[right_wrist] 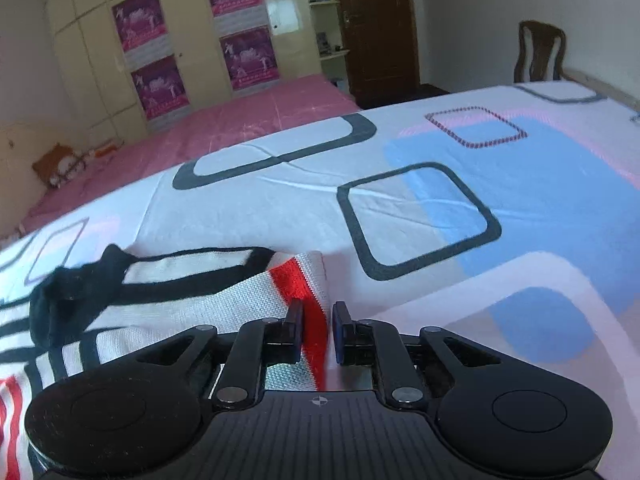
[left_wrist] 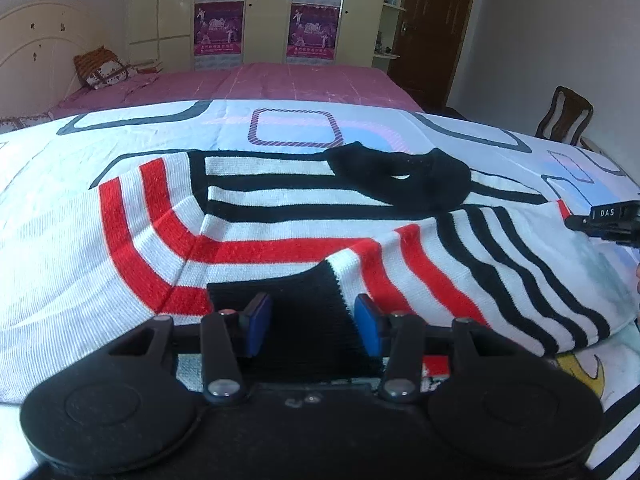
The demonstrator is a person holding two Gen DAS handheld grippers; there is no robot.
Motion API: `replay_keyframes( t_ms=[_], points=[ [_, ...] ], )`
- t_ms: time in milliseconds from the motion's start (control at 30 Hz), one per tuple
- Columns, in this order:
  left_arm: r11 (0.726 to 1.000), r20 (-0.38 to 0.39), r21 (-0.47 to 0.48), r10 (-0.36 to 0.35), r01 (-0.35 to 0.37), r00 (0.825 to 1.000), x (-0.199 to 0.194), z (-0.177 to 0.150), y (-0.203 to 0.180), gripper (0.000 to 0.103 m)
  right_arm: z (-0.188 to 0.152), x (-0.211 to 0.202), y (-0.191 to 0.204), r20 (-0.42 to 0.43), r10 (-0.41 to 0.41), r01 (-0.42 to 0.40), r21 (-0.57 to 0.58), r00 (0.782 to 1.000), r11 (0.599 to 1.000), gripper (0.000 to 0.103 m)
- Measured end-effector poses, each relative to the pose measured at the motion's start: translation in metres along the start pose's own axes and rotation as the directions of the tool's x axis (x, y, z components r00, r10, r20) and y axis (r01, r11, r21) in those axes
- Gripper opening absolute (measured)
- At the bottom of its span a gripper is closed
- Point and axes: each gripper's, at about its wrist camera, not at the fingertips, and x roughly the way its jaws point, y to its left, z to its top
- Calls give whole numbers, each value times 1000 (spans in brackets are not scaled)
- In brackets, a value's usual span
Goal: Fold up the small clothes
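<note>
A small white knit sweater with red and black stripes lies spread on the bed, its black collar at the far side. A sleeve is folded across the body, and its black cuff lies between the open fingers of my left gripper. My right gripper is open around the sweater's red-striped edge, which stands between its fingers. The sweater's body and collar show to its left. The right gripper's tip shows at the right edge of the left wrist view.
The sweater lies on a white bedsheet printed with blue, pink and dark rounded squares. A pink bed with a pillow lies beyond, then a wardrobe with posters. A wooden chair stands at the right.
</note>
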Motion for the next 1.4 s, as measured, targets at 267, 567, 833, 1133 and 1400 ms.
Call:
replay_keyframes(
  t_ms=[267,567,833,1133,1400],
  points=[
    [1000,1,-25,-5,5,1000,-8,5,0,59,-19,-37,52,60,72,-60,-188,996,980,57],
    [998,-58,-56,-5,2,998,-12,9,4,62,-46,-24,70,-27,34,-40,-256,999,966,43],
    [995,-52,-96,-22,17,998,-42,5,8,67,-73,-53,103,-77,166,-181,-269,983,946,43],
    [985,-37,-174,8,-14,999,-82,-7,48,71,-76,-73,130,-88,210,-226,-252,974,941,43],
    [967,-42,-241,71,-79,997,-108,-21,98,72,-90,-81,192,-144,287,-318,-296,947,901,43]
  ],
)
